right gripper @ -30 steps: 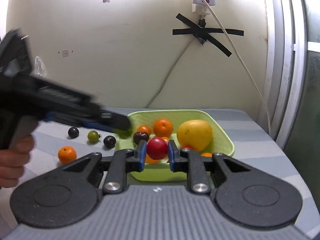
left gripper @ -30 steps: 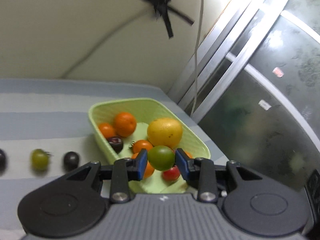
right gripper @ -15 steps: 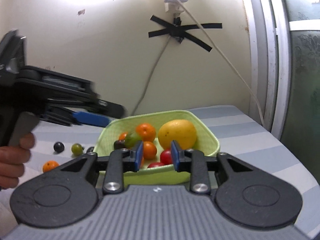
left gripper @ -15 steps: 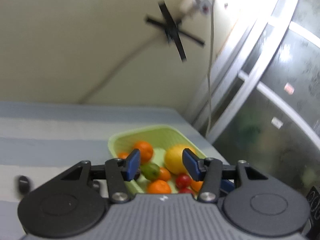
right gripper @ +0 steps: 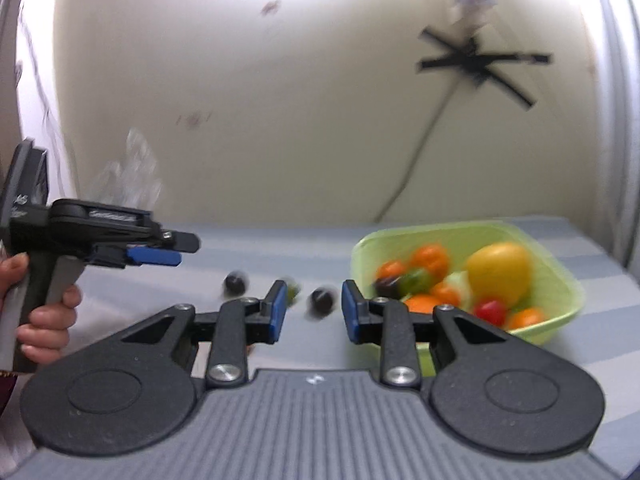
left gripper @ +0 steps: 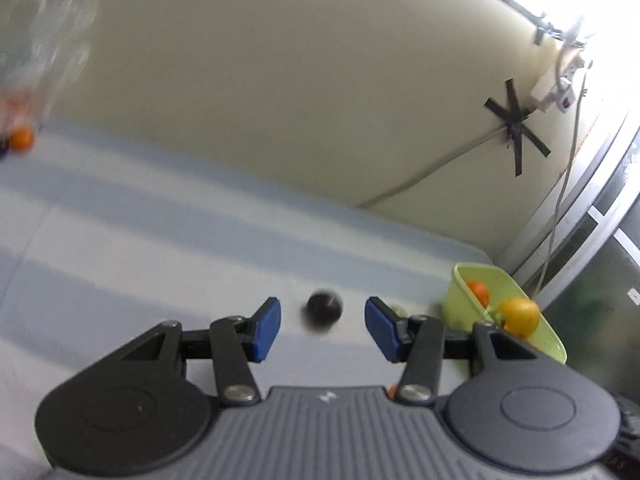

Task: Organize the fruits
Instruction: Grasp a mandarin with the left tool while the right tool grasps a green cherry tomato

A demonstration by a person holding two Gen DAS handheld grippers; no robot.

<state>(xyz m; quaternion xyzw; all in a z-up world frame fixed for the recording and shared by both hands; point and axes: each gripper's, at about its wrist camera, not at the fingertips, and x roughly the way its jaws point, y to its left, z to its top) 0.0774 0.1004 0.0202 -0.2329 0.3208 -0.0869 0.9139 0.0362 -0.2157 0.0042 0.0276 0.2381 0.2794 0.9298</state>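
Note:
My left gripper [left gripper: 324, 329] is open and empty. A dark round fruit [left gripper: 322, 310] lies on the striped table just beyond its blue pads, blurred. My right gripper [right gripper: 313, 312] is open too, with another dark fruit [right gripper: 322, 300] on the table past its fingers, untouched. A second dark fruit [right gripper: 236, 283] and a green one [right gripper: 292, 290] lie to the left of it. The green basket [right gripper: 440, 231] at the right holds a big yellow fruit [right gripper: 498, 274], oranges, a red tomato [right gripper: 491, 311] and a green tomato. The left gripper [right gripper: 176, 250] shows at the left.
The basket [left gripper: 468, 278] sits at the right edge of the left wrist view, near a window frame. A small orange fruit [left gripper: 21, 138] lies far left beside a blurred clear bag. A hand [right gripper: 48, 320] holds the left gripper. A cable hangs down the wall behind.
Both grippers let go of their tomatoes, green from the left and red from the right; these now lie in the basket. Both opened and swung left toward the loose fruit.

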